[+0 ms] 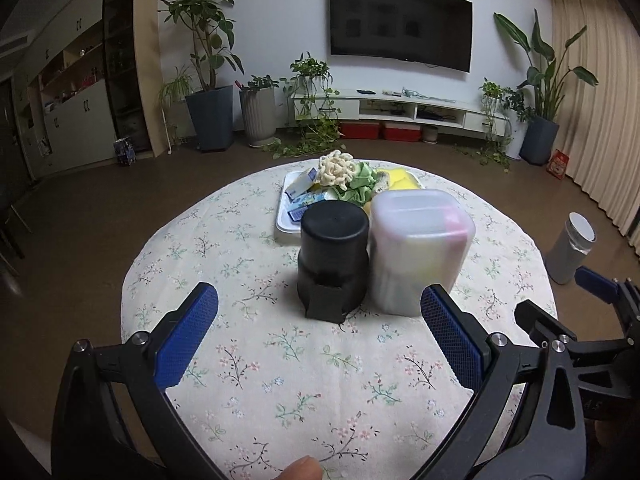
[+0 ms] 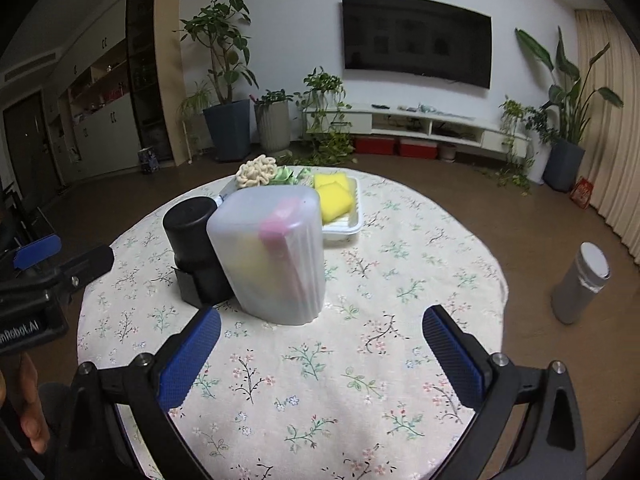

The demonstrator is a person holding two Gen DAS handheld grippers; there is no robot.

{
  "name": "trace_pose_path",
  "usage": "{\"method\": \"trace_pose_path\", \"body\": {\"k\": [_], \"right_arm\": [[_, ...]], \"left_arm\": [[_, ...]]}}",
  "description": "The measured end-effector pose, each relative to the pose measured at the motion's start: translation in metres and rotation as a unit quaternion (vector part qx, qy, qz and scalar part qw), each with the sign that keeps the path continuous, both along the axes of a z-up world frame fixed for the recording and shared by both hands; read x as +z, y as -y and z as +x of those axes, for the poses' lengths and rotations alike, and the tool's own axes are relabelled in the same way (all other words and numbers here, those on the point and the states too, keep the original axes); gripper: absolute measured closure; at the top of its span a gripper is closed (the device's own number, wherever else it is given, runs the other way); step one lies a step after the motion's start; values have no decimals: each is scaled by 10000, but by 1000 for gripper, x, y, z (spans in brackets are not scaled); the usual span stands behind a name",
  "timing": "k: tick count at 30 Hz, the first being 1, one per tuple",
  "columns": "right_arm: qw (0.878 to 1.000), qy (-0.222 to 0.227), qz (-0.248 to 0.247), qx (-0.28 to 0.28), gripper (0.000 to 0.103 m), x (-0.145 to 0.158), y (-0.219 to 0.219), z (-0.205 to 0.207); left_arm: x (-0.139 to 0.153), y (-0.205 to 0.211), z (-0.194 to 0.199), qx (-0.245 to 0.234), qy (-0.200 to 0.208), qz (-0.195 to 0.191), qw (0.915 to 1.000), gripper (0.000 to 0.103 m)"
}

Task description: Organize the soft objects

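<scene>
We see a round table under a floral cream tablecloth. Near its centre stands a translucent frosted plastic container holding pink and yellow items, touching a black cylindrical canister at its 9 o'clock. Behind both, at 12 o'clock, a white foam tray carries yellow sponges, a crumpled green cloth and a cream knitted scrubber. Our left gripper hovers with fingers spread wide, grasping nothing; our right gripper is likewise released.
</scene>
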State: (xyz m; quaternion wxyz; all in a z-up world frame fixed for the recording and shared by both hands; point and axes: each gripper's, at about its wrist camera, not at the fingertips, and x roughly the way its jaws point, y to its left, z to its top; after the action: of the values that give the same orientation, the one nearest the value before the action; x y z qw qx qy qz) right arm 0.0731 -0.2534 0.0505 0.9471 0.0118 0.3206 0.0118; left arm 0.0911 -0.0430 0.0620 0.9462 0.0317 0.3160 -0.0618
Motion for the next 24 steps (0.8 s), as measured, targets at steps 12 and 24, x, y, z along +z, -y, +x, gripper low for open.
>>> {"method": "trace_pose_path", "body": {"k": [12,24], "right_arm": [[9997,-155,-178,-37,0,-10,-24,-4],[9991,-383,-166,-125,0,-23,-26,1]], "left_arm": [[-13,1,0,20,-310,-152,9994,0],[-25,-7,7,197,-542,-282,9979,0]]}}
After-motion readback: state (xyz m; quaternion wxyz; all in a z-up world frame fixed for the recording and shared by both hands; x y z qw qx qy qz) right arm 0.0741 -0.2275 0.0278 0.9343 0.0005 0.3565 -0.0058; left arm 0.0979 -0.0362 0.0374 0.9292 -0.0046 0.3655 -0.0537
